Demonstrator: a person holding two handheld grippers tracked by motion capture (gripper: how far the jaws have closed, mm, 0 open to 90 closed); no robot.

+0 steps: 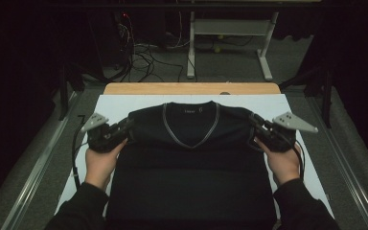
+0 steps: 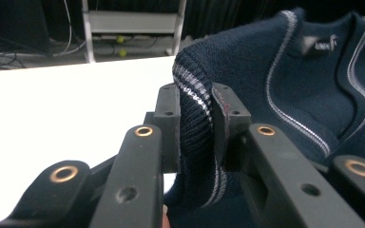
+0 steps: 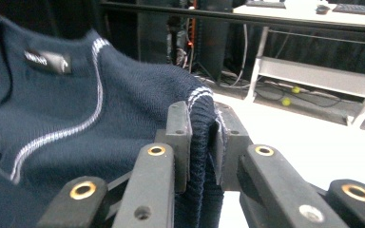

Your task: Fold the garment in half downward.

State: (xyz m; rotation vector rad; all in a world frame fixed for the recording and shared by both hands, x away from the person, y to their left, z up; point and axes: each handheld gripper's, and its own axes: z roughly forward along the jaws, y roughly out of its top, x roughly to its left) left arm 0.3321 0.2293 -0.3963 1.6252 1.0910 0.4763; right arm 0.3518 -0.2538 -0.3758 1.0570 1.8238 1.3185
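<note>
The dark navy sweater (image 1: 191, 167) lay face up on the white sheet (image 1: 120, 103) that covered the bench, its V-neck collar (image 1: 190, 127) toward the far edge and its lower body folded toward the near edge. The collar carried a pale trim, and a small label (image 2: 319, 45) sat inside the neck. The garment was centred between the left and right edges of the sheet.

The left gripper (image 2: 195, 111) was clamped on a striped ribbed fold of the knit at the garment's left shoulder; the left gripper view showed the fabric pinched between both pads and bunched upward. The right gripper (image 3: 202, 128) was likewise clenched on a ribbed fold with a pale stripe at the right shoulder, the knit squeezed between its pads. In the high view, the left hand (image 1: 100, 160) and right hand (image 1: 283, 165) held the tools at either side of the sweater, just beside its upper corners.

Beyond the sheet, a strip of bare wood (image 1: 191, 88) showed at the far edge. Past it stood a white table frame (image 1: 230, 28) and loose cables (image 1: 143, 57) on the floor.
</note>
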